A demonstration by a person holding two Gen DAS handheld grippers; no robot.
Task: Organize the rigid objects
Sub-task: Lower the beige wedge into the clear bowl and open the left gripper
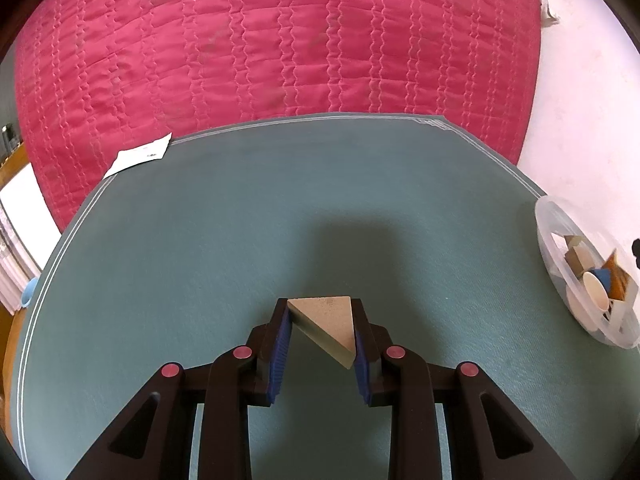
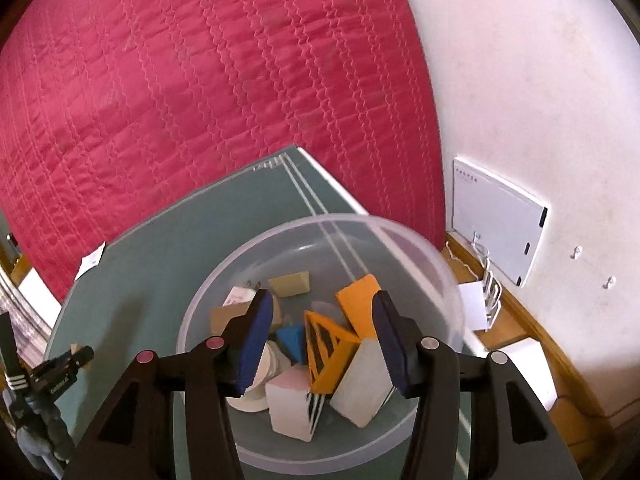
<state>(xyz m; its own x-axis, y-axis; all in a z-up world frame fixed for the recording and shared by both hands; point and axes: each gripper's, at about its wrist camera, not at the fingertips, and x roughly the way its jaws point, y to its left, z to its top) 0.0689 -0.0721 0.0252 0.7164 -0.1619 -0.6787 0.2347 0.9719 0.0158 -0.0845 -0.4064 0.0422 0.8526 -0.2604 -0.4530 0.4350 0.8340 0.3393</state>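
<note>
Two grippers are in view. The left gripper (image 1: pixel 322 334) pinches a tan wooden triangular block (image 1: pixel 326 326) between its blue-padded fingers (image 1: pixel 281 342), holding it above the green mat (image 1: pixel 240 220) that covers the surface. The clear plastic bowl (image 1: pixel 554 240) sits at the mat's right edge, well apart from the block. The right gripper (image 2: pixel 322 340) hangs over this bowl with its fingers (image 2: pixel 256 340) spread and nothing between them. Inside the bowl lie an orange block (image 2: pixel 358 300), a blue block (image 2: pixel 292 340), a white block (image 2: pixel 290 408) and a yellow-black striped triangle (image 2: pixel 326 354). A red quilt (image 1: pixel 280 40) lies beyond the mat.
</note>
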